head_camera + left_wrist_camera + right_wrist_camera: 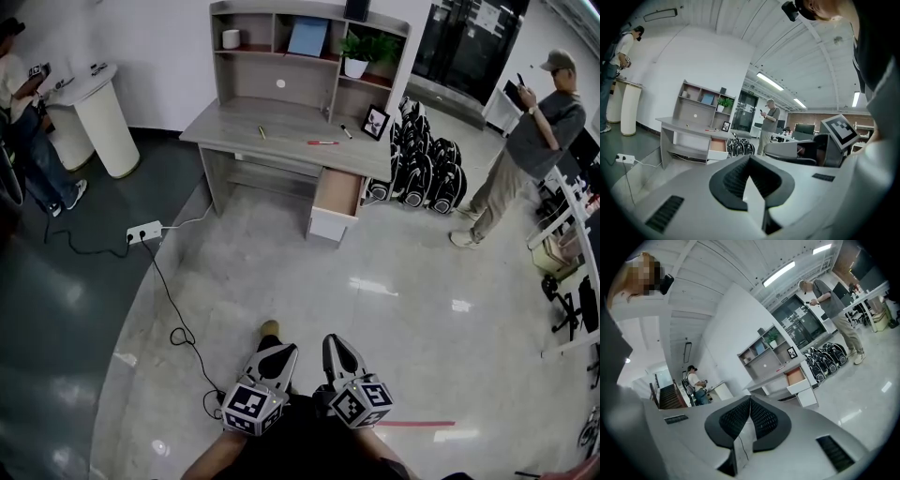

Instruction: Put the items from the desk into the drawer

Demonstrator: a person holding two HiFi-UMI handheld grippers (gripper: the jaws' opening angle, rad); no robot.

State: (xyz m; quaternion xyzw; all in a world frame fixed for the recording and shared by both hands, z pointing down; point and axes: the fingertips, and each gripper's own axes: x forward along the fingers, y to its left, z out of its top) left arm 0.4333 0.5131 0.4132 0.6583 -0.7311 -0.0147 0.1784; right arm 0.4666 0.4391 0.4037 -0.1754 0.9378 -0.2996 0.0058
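A grey desk (281,120) with a shelf hutch stands far ahead across the floor. On its top lie a yellow pen (262,133), a red marker (322,142) and a black marker (346,131), beside a framed picture (376,122). The desk's right drawer (339,192) is pulled open. My left gripper (284,351) and right gripper (335,342) are held low near my body, far from the desk. Both are shut with nothing between their jaws. The left gripper view shows the desk (684,125) and the drawer (717,145). They also appear in the right gripper view, desk (773,373) and drawer (796,377).
A power strip (143,232) and its black cable (178,333) lie on the floor to the left. Black backpacks (422,159) are piled right of the desk. One person (525,150) stands at the right. Another person (23,112) is beside a white round stand (98,112).
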